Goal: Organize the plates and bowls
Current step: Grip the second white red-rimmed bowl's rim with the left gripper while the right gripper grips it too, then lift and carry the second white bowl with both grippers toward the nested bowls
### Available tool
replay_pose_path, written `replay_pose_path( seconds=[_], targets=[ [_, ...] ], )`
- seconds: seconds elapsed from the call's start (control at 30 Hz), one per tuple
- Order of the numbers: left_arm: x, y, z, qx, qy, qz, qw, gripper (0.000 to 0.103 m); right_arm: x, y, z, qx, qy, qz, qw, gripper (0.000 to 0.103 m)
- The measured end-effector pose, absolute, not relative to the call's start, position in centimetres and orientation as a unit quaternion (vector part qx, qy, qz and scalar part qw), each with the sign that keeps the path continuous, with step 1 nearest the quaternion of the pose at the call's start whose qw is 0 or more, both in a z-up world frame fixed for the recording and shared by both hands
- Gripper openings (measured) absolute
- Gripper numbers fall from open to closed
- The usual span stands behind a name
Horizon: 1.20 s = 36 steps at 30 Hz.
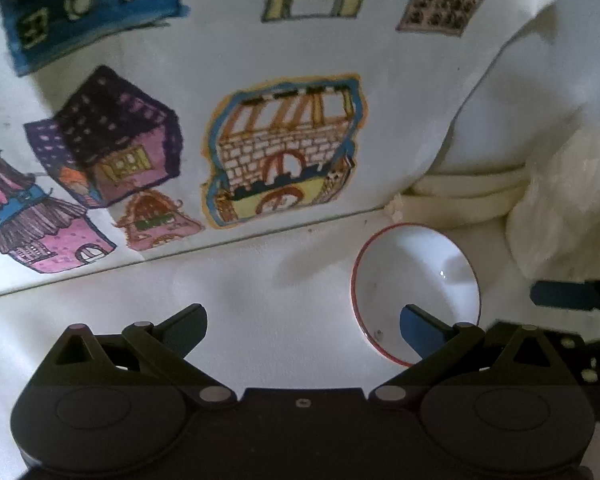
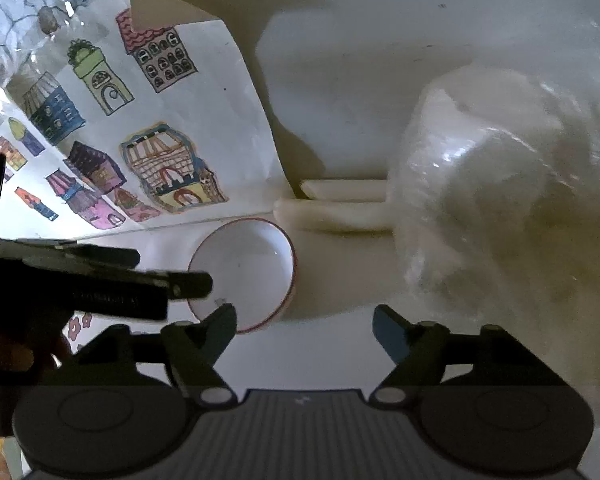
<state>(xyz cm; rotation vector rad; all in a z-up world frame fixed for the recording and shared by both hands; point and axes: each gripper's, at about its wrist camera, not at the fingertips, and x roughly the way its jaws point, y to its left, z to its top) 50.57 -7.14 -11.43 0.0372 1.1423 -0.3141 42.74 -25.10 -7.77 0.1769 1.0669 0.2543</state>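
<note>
A small white bowl with a red rim [image 1: 416, 280] sits on the white surface, empty. It also shows in the right wrist view [image 2: 244, 268]. My left gripper [image 1: 304, 326] is open and empty; its right finger [image 1: 422, 334] overlaps the bowl's near rim, the bowl lying to the right of the gap. My right gripper [image 2: 304, 330] is open and empty, just short of the bowl, which lies at its left finger [image 2: 220, 328]. The left gripper [image 2: 140, 284] shows from the side in the right wrist view, reaching over the bowl's left edge.
A sheet with coloured house drawings [image 1: 260, 140] leans against the wall behind the bowl. Cream-coloured stacked plates [image 2: 340, 204] lie behind the bowl to the right. A bulky item wrapped in clear plastic [image 2: 500, 200] stands at the right.
</note>
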Motion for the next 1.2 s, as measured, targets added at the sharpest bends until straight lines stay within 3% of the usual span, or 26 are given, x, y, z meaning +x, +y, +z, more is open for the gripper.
replay_pose_path(
  seconds=[0.17, 0.37, 0.47, 0.6, 0.83, 1.2],
  targets=[
    [50.6, -8.1, -11.8, 0.026, 0.539, -0.145, 0.829, 0.1, 43.6, -24.5, -8.5, 0.084, 0.512, 0.119, 0.847, 0.066],
    [50.4, -8.5, -12.1, 0.012, 0.542, -0.142, 0.828, 0.087, 44.3, -24.3, -9.1, 0.087, 0.517, 0.122, 0.843, 0.057],
    [50.4, -8.3, -12.3, -0.004, 0.548, -0.146, 0.824, 0.074, 44.5, -24.3, -9.4, 0.095, 0.517, 0.125, 0.841, 0.051],
    [50.7, -8.3, -12.6, -0.029, 0.559, -0.156, 0.814, 0.047, 44.8, -24.1, -9.9, 0.102, 0.52, 0.128, 0.838, 0.038],
    [50.3, -8.9, -13.2, -0.058, 0.563, -0.177, 0.805, 0.018, 45.0, -24.1, -10.3, 0.124, 0.523, 0.135, 0.833, 0.021],
    [48.5, -9.6, -12.8, -0.07, 0.559, -0.185, 0.805, 0.013, 43.9, -24.9, -10.1, 0.144, 0.529, 0.137, 0.825, 0.015]
  ],
)
